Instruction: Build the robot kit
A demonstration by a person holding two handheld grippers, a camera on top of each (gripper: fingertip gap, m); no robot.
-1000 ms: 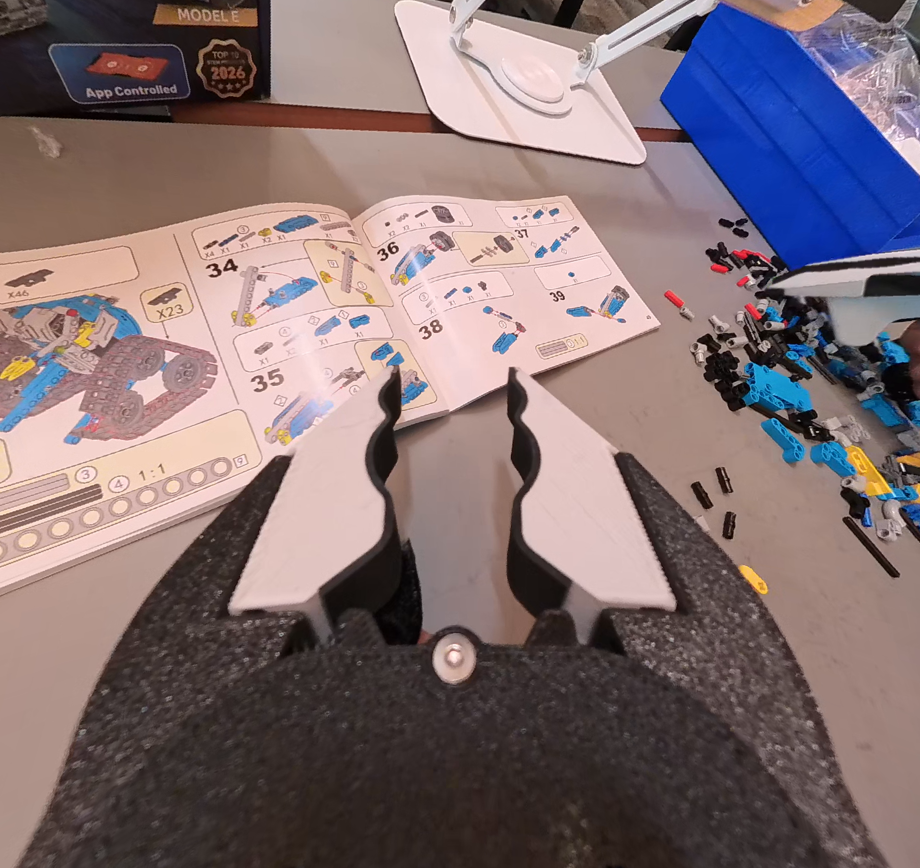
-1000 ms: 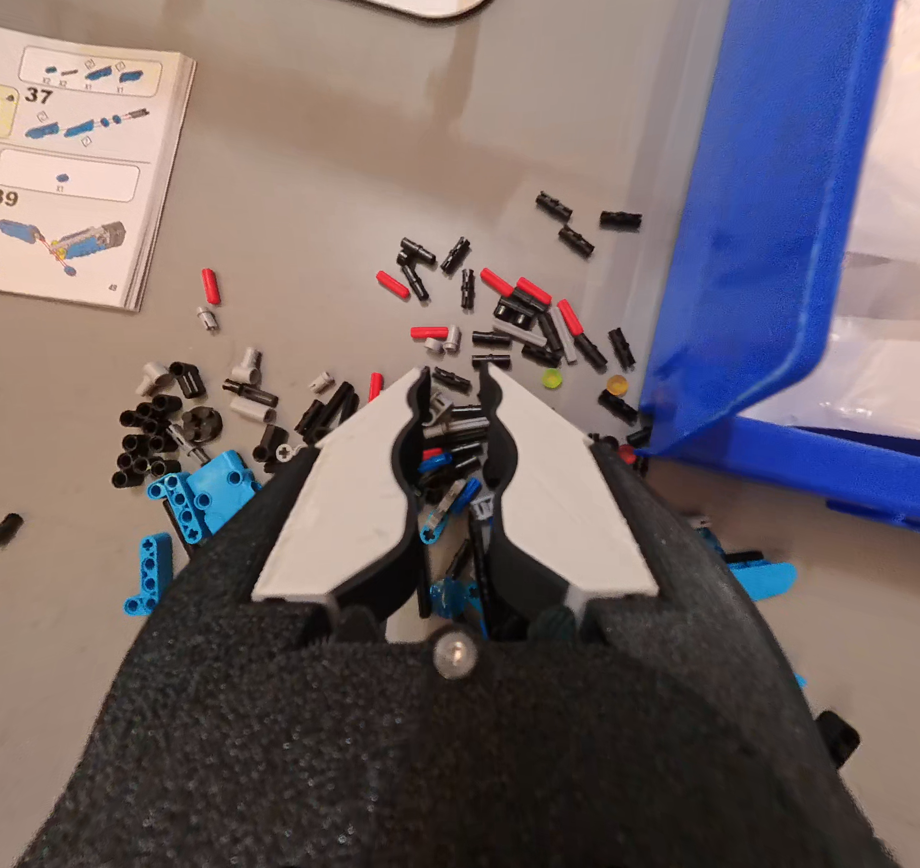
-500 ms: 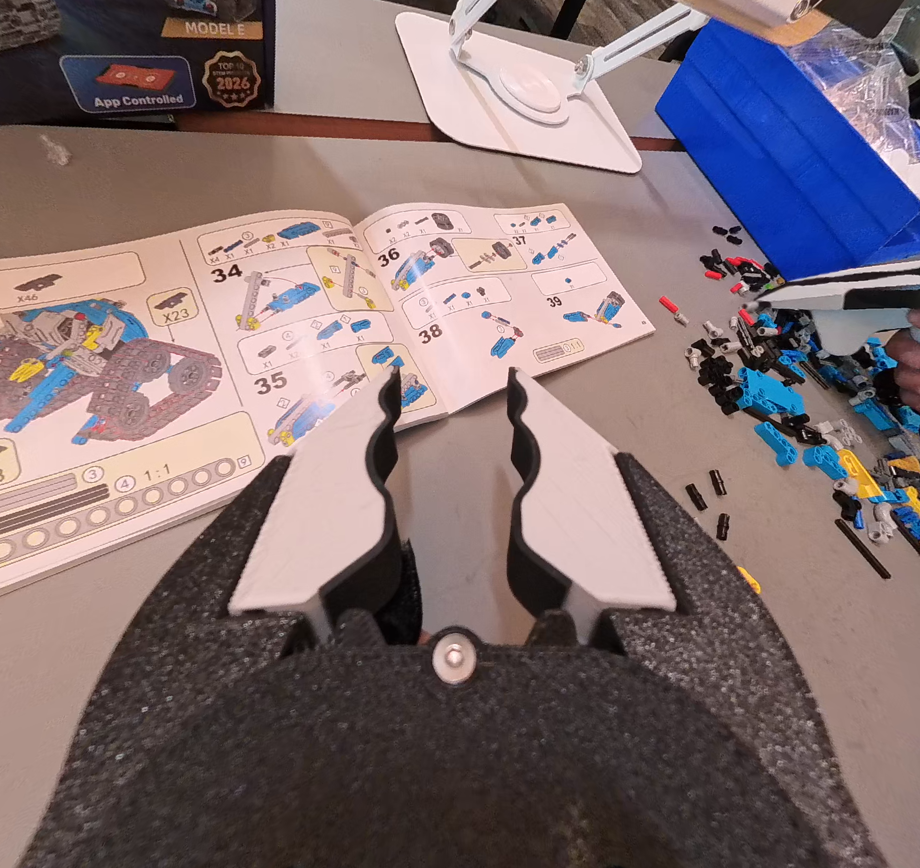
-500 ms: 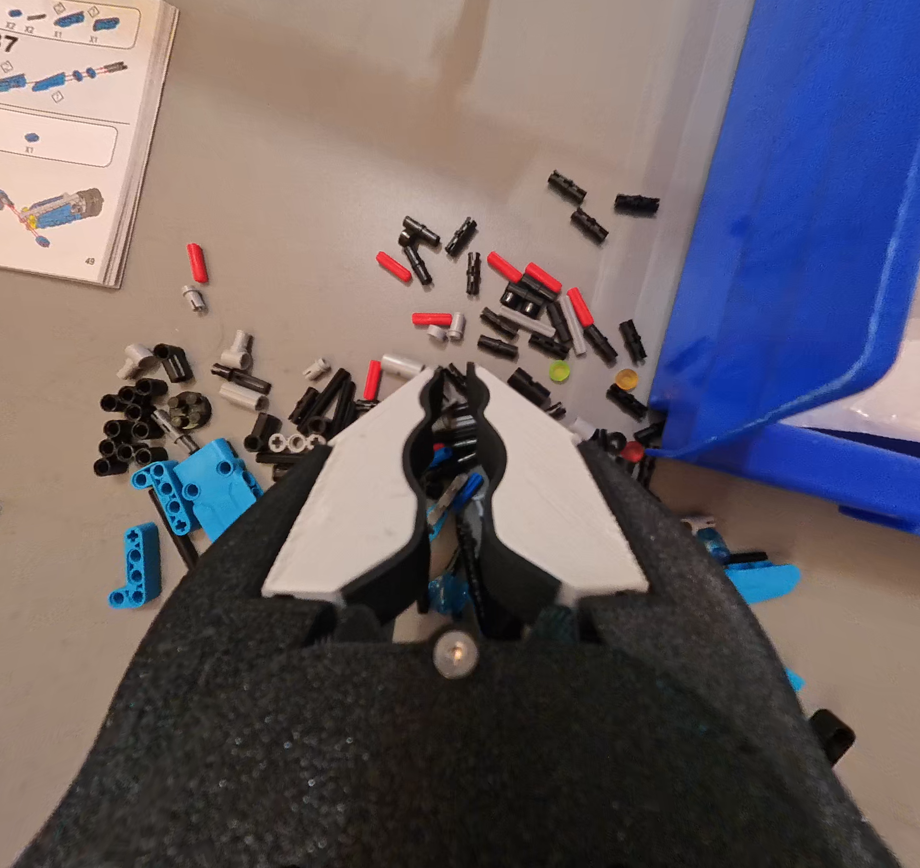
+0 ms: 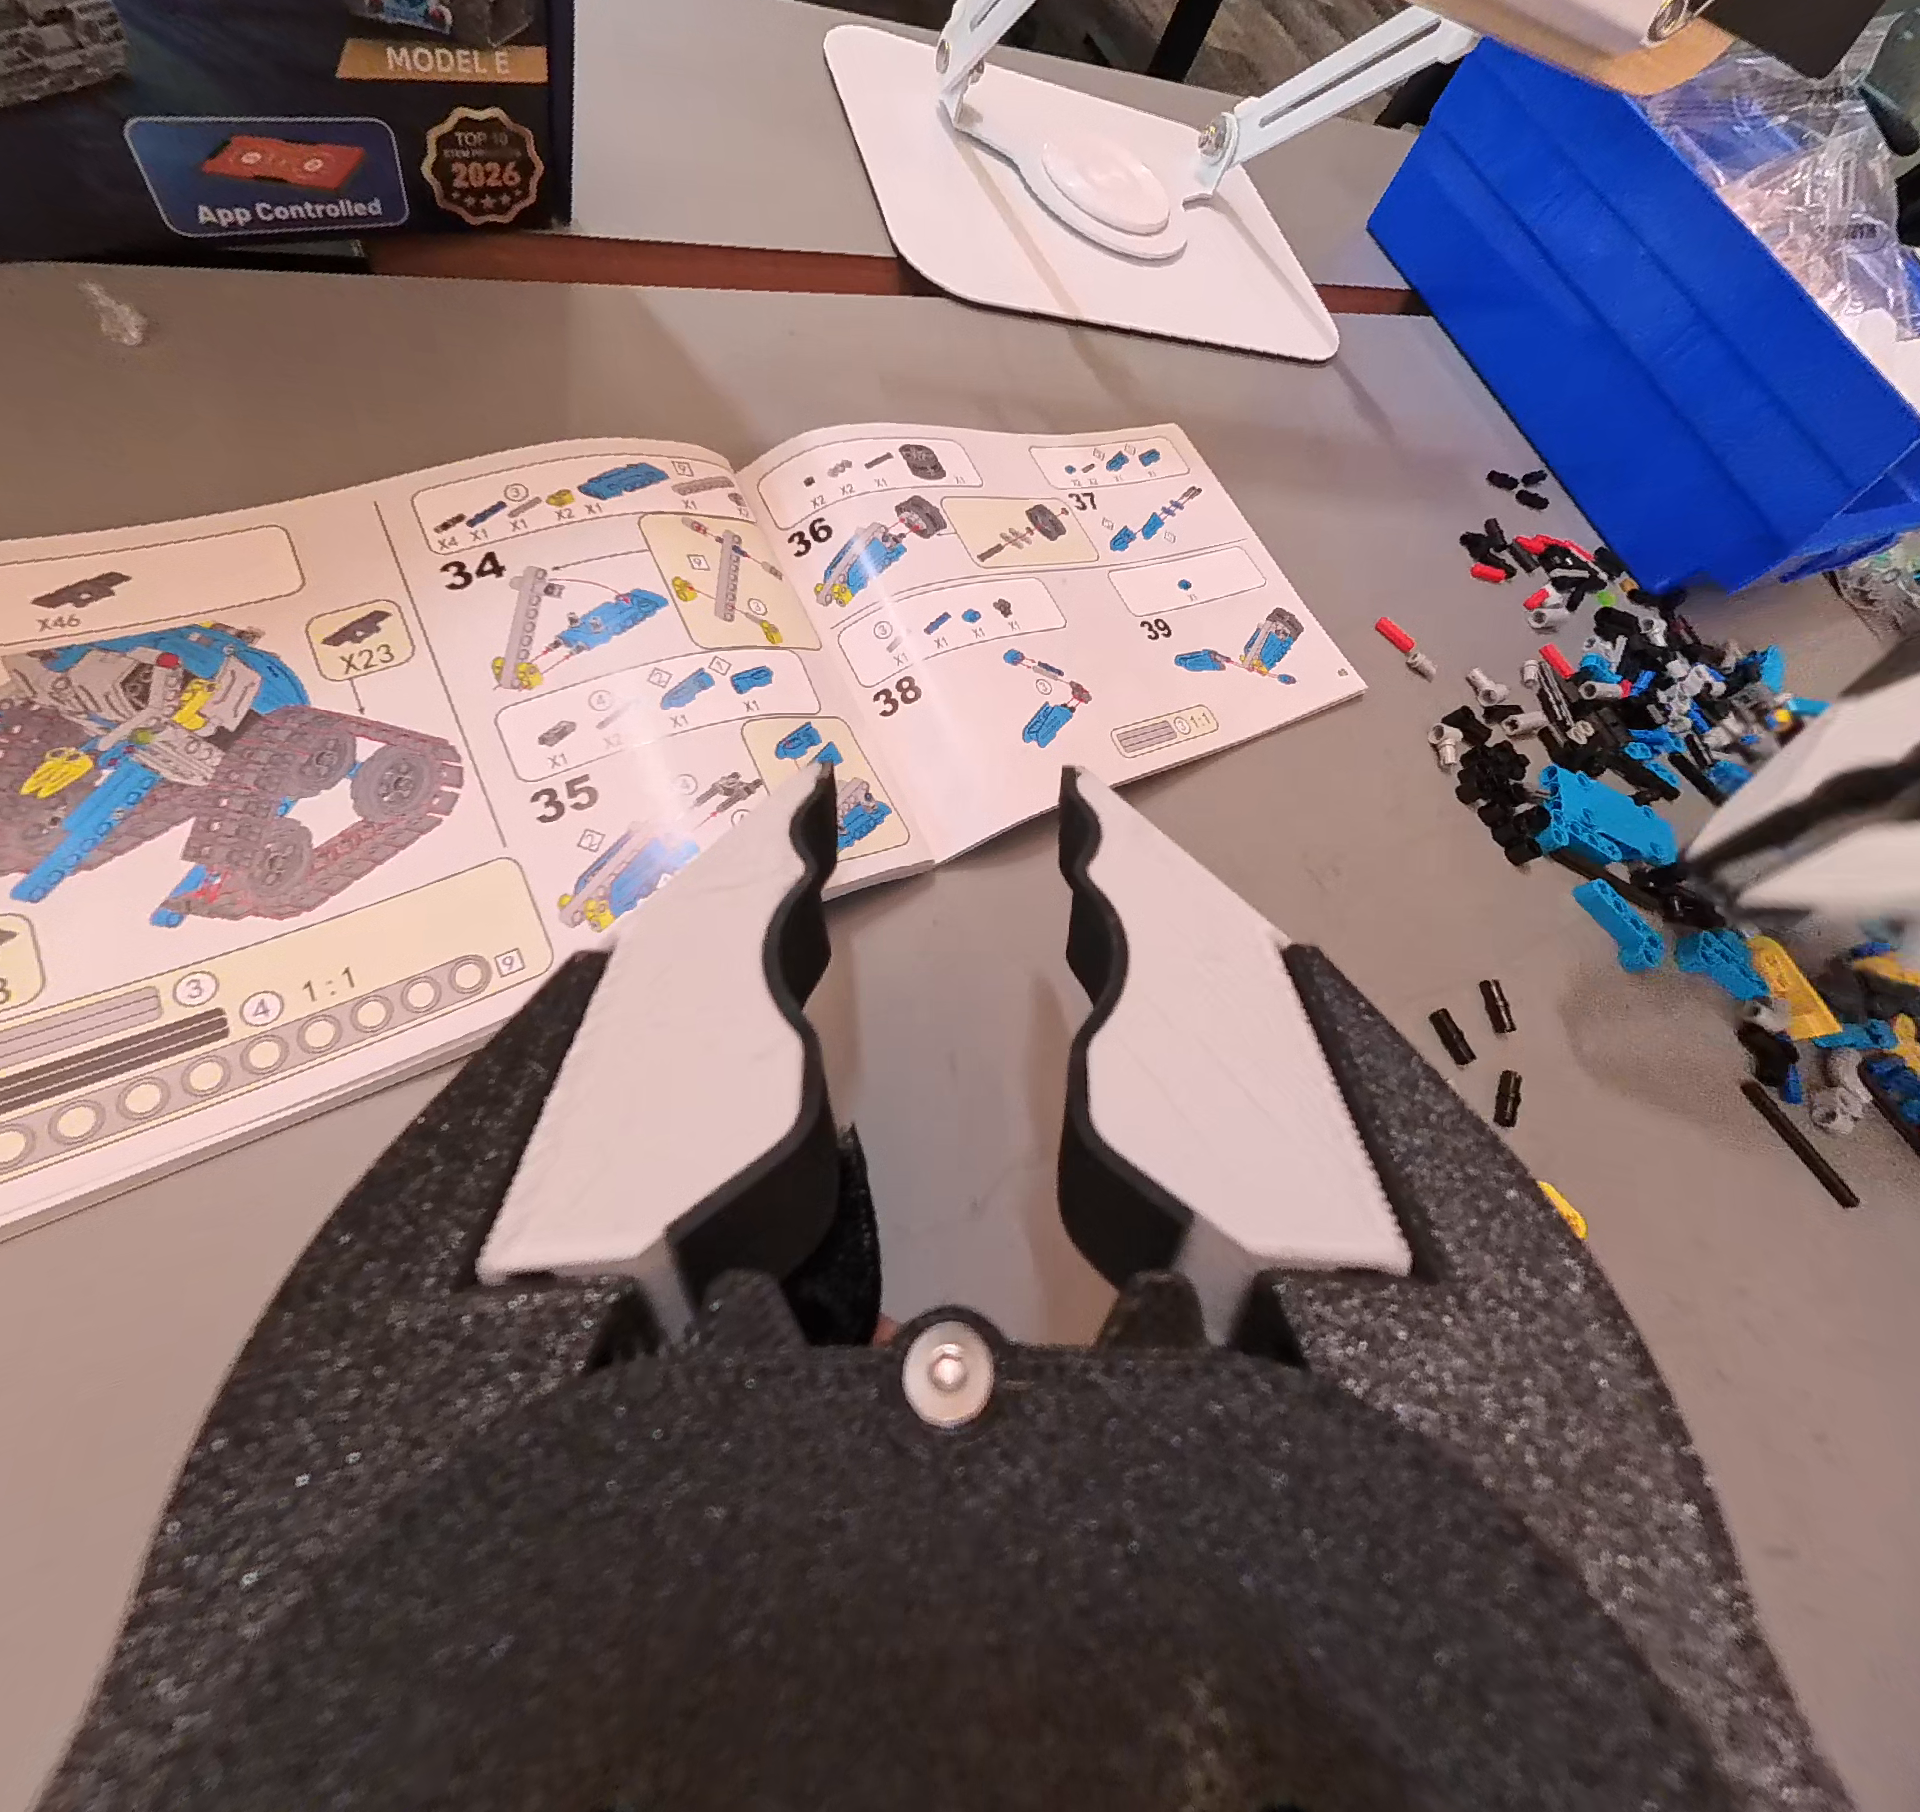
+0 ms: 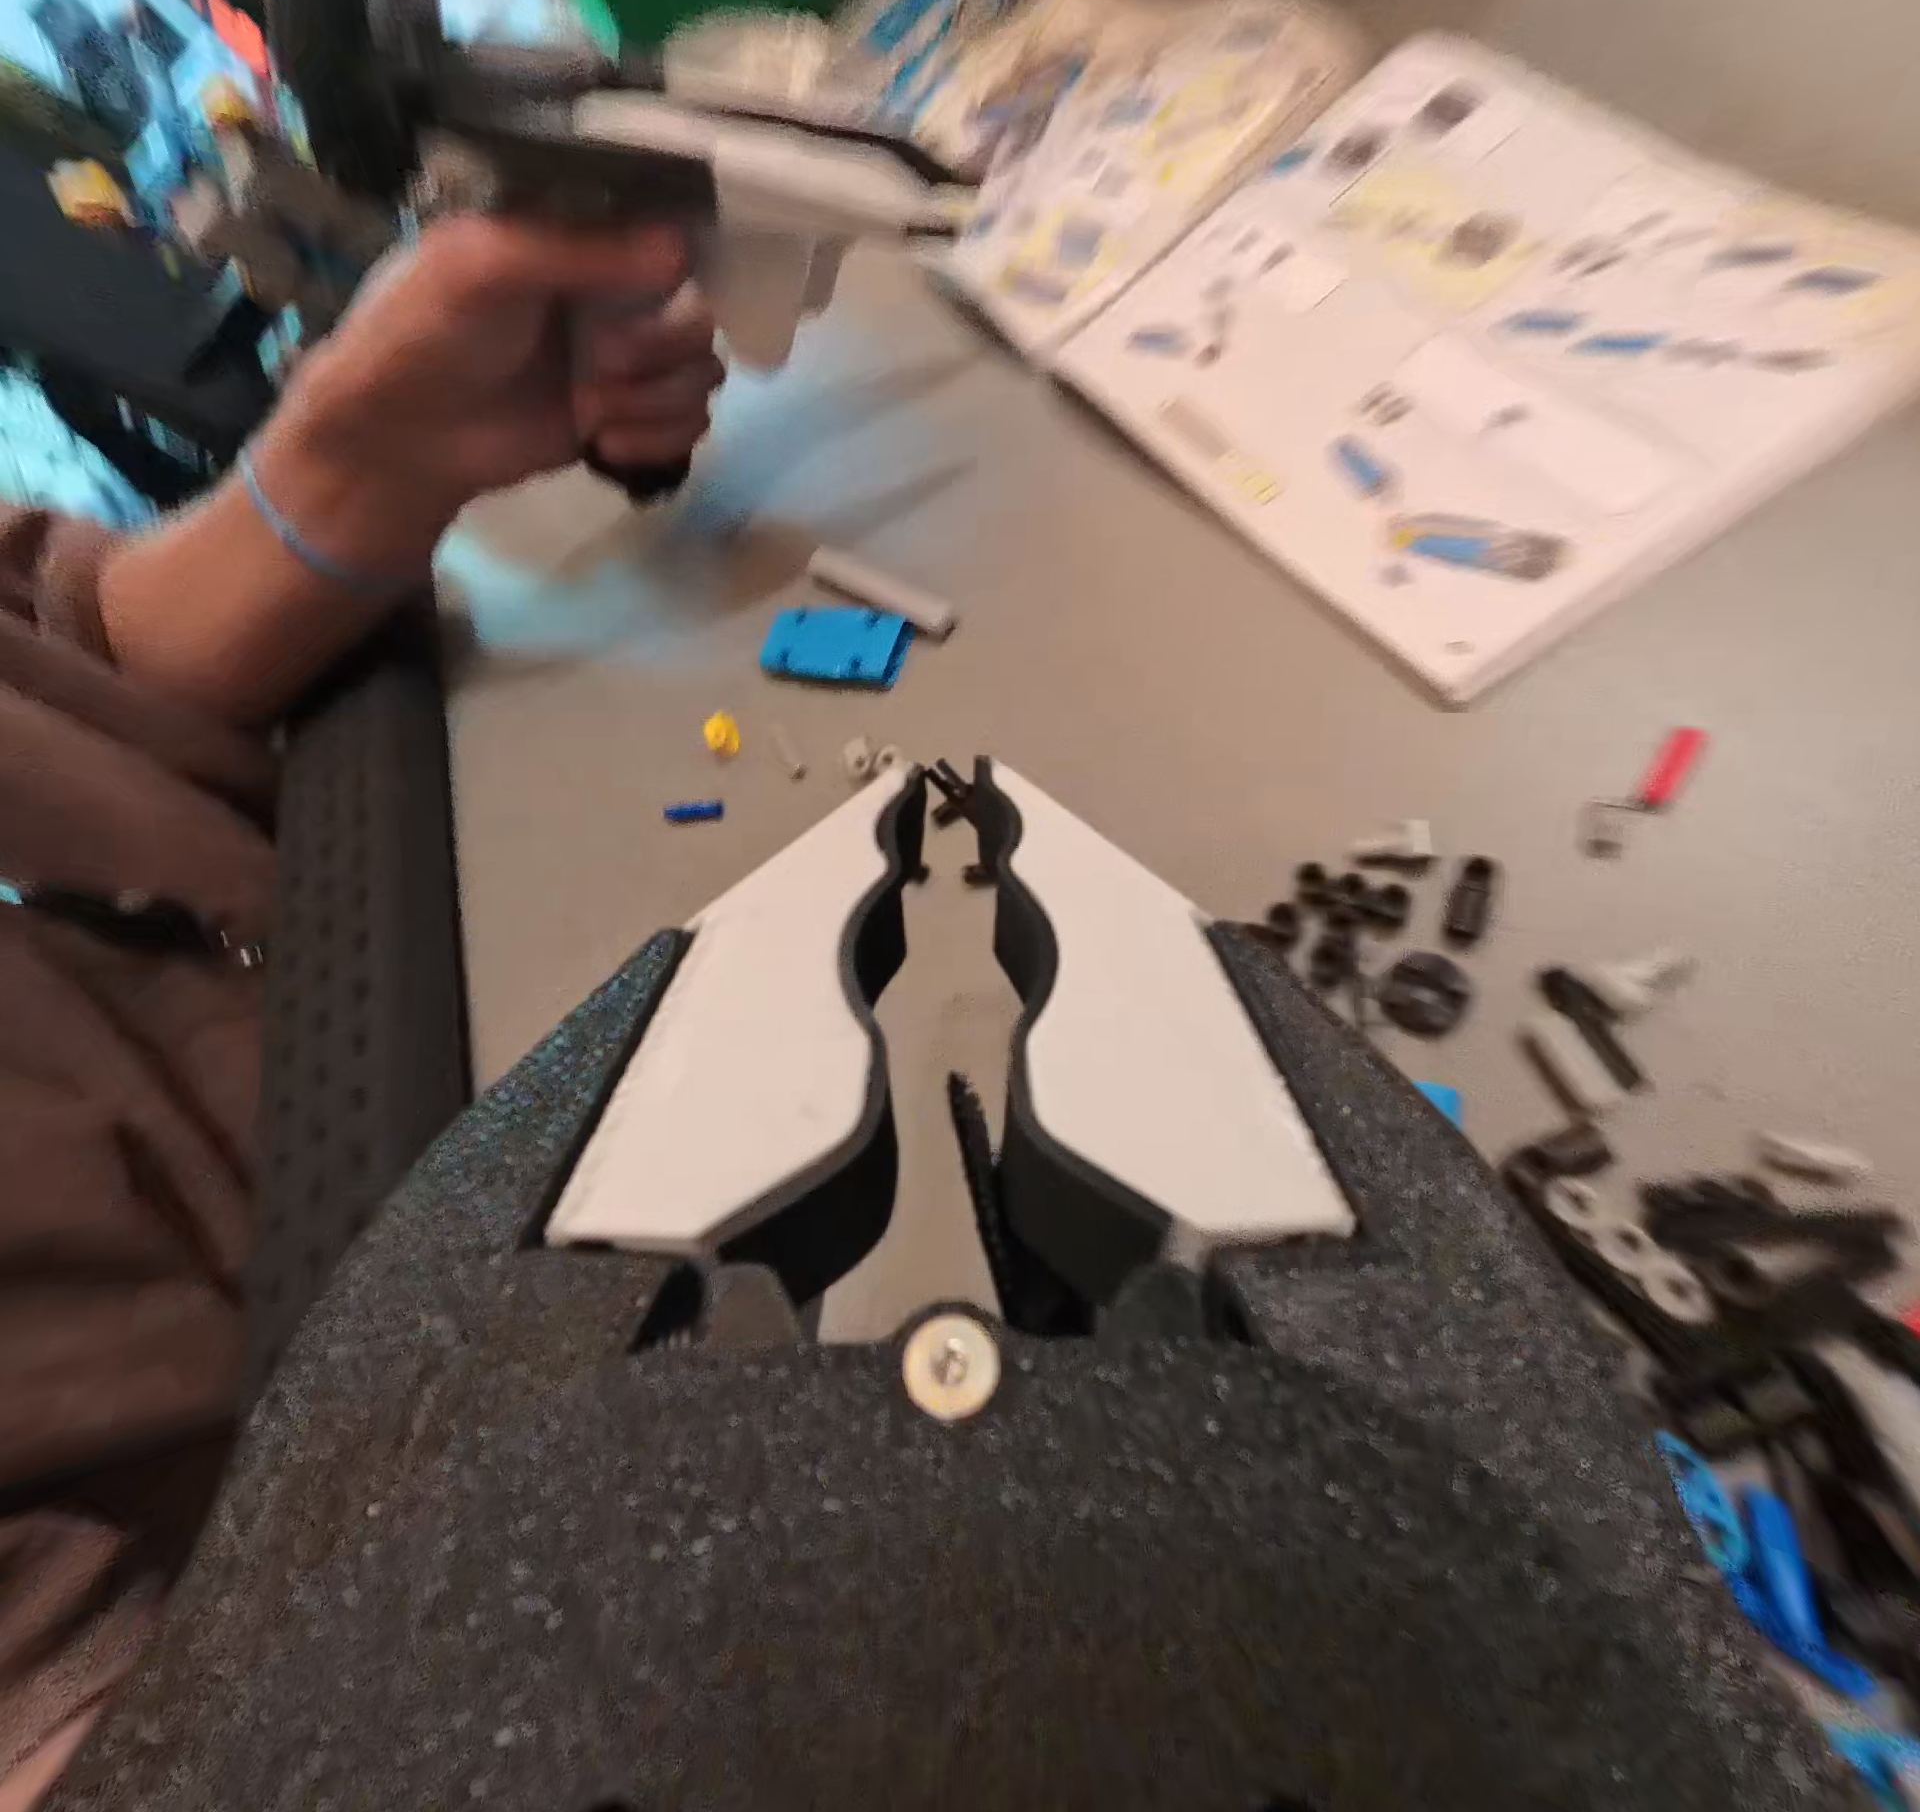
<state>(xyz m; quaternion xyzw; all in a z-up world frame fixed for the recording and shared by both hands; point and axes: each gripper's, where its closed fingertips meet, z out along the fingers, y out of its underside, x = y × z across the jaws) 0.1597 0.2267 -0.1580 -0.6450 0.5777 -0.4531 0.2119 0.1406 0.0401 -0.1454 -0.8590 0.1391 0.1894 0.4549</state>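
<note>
Holding clear bags of parts, the blue bin [image 5: 1621, 308] stands at the grey table's [image 5: 312, 380] far right, above a heap of loose pieces [image 5: 1621, 765]. The right gripper [image 6: 951, 775] pinches a small black pin [image 6: 951, 794] at its fingertips, above the table. The left gripper [image 5: 940, 796] hovers level, jaws spread and empty, tips over the open instruction booklet's [image 5: 623, 682] near edge.

One open instruction booklet [image 5: 665, 682] lies on the grey table [image 5: 1039, 391], along with one blue bin [image 5: 1642, 328], one white stand [image 5: 1081, 204] and one dark printed box [image 5: 281, 58]. Two grippers show — the left gripper [image 5: 943, 775] and the right gripper [image 6: 948, 767]. The loose brick pieces [image 5: 1621, 754] are too many and too small to count — three black pins [image 5: 1481, 1035] lie apart from the heap.
</note>
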